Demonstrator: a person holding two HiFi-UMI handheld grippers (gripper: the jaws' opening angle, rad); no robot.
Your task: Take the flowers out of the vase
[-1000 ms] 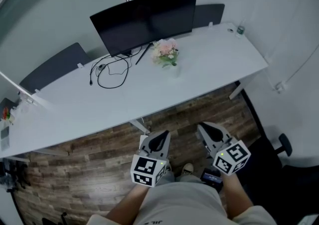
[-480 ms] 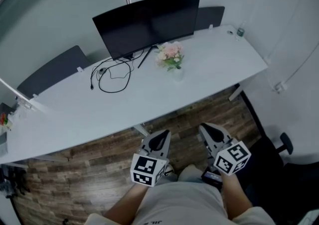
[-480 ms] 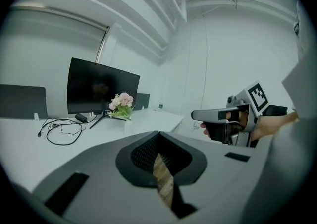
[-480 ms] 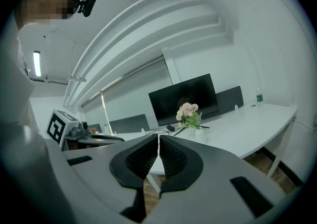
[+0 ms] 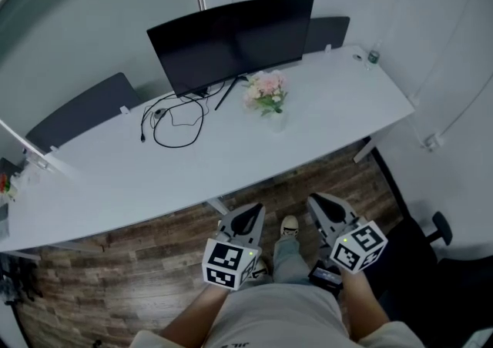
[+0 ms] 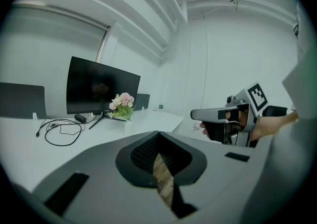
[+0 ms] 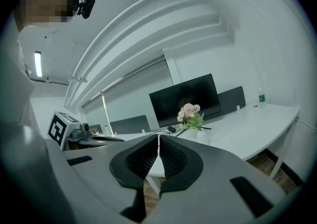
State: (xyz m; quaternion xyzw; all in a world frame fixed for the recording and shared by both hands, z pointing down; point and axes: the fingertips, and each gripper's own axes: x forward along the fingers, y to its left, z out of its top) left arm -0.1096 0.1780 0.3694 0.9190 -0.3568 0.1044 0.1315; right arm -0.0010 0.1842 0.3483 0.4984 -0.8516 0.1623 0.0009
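A bunch of pink flowers (image 5: 266,91) stands in a small white vase (image 5: 276,119) on the white desk (image 5: 347,100), just in front of the monitor. Both grippers hang over the wooden floor on the near side of the desk, well short of the vase. My left gripper (image 5: 248,212) is shut with nothing in it, and so is my right gripper (image 5: 320,202). In the left gripper view the flowers (image 6: 122,104) are small and far beyond the closed jaws. In the right gripper view the flowers (image 7: 189,114) and vase (image 7: 201,133) stand ahead, slightly right of the jaw line.
A dark curved monitor (image 5: 231,38) stands behind the vase, with a looped black cable (image 5: 173,119) to its left. A small bottle (image 5: 373,54) sits at the desk's far right corner. Grey dividers line the back edge. A chair base (image 5: 439,223) is at the right.
In the head view the desk and flowers have slid slightly down and right. A shoe has stepped forward between the grippers. Both grippers stay shut and side by side.
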